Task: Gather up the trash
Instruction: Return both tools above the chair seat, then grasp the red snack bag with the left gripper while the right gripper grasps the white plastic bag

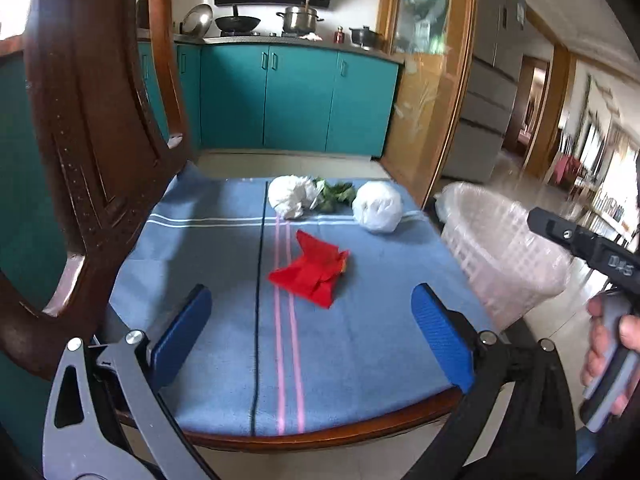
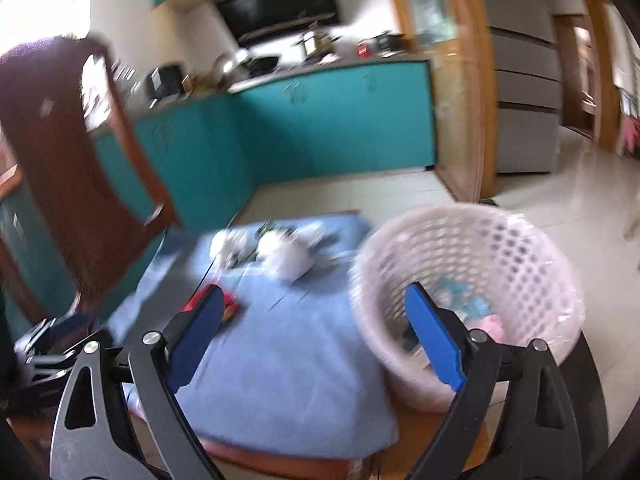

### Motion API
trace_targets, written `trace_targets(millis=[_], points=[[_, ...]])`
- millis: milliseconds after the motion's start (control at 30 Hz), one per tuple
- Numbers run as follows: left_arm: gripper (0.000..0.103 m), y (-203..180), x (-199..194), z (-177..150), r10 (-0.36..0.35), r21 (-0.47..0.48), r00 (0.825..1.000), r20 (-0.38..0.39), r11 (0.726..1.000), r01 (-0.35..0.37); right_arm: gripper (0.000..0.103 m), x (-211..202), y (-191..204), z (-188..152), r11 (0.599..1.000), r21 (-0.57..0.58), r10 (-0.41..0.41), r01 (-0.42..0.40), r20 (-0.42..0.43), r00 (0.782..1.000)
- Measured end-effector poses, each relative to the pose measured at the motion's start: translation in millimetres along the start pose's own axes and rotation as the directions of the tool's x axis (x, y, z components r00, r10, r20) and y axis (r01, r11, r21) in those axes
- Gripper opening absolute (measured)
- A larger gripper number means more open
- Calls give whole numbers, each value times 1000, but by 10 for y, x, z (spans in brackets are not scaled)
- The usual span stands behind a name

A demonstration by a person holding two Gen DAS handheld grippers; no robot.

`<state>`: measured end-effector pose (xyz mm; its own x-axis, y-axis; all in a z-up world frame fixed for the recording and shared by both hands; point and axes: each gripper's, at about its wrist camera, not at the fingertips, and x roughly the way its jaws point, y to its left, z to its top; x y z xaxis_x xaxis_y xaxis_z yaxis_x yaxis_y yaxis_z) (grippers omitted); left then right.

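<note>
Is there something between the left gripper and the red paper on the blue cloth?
Nothing visible. The left gripper is open and empty, and only bare blue cloth lies between its fingers and the red paper.

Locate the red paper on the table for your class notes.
In the left wrist view the crumpled red paper lies mid-cloth on the blue tablecloth, beside its pink stripes, nearer the camera than the two white wads.

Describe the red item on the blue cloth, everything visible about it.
The red item looks like crumpled, folded paper or thin card, bright red with sharp creases and upturned corners. It lies loose near the middle of the blue cloth, across its pink stripes. Nothing grips or touches it; the two white bags lie beyond it.
</note>
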<state>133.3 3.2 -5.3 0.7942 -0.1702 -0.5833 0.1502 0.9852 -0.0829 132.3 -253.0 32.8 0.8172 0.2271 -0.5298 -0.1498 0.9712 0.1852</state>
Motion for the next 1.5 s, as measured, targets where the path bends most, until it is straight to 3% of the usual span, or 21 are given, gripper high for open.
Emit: trace_targets(millis=[300, 867, 1100, 1333, 1400, 1433, 1467, 1500], points=[[100, -44, -42, -24, -54, 0, 998, -17, 999, 54, 89, 60, 196, -74, 999, -36, 2, -2, -5, 1000], [100, -84, 99, -49, -47, 5, 998, -51, 999, 48, 89, 37, 187, -98, 999, -35, 5, -6, -14, 1000], [100, -67, 465, 22, -53, 18, 996, -75, 998, 54, 89, 26, 195, -84, 1000, -24, 18, -19, -17, 1000], [98, 149, 1049, 225, -117, -67, 986, -119, 992, 109, 89, 79, 196, -78, 1000, -23, 15, -15, -29, 999], [90, 159, 1225, 234, -137, -75, 978, -159, 989, 126, 89, 82, 201, -76, 1000, -21, 15, -15, -29, 999], [77, 170, 1317, 220, -158, -89, 969, -190, 986, 143, 89, 83, 199, -78, 1000, -20, 17, -17, -29, 999], [53, 184, 1407, 192, -185, -114, 956, -229, 980, 163, 89, 85, 196, -78, 1000, -21, 17, -17, -29, 999], [38, 197, 1452, 162, -195, -132, 948, -250, 977, 166, 89, 92, 201, -79, 1000, -23, 16, -17, -29, 999]])
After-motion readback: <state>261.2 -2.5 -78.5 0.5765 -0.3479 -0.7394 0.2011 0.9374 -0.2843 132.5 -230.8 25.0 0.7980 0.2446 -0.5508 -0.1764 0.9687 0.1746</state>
